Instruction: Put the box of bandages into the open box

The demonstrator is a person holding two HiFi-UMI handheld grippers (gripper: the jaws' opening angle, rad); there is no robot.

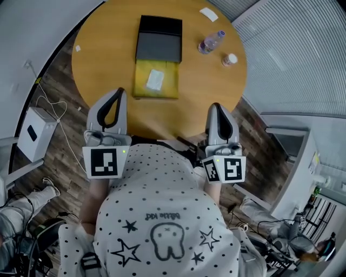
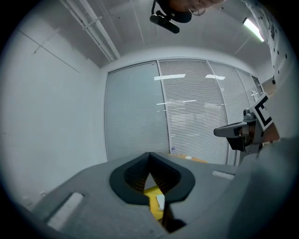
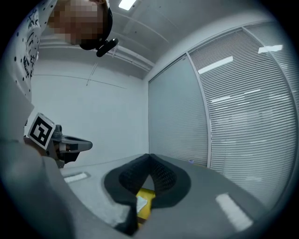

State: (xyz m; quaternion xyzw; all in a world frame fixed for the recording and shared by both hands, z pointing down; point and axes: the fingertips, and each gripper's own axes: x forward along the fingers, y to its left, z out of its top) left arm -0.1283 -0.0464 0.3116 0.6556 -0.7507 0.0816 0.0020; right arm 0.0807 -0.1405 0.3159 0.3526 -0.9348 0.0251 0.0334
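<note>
Left tongs [image 1: 119, 92], right tongs [image 1: 215, 107], both closed empty, one open box [image 1: 159, 48], one bandage box [image 1: 155, 79]

I see a round wooden table [image 1: 102, 59] filling the upper middle of the head view. Toward its upper right sits a clear bottle [image 1: 211, 42]. A small white-capped container [image 1: 230, 59] sits just right of it, and a white card [image 1: 208, 14] lies near the far edge. At the left, a white device [image 1: 35, 132] stands on the plank floor [image 1: 59, 92]. Blinds [image 1: 292, 48] fill the upper right.
</note>
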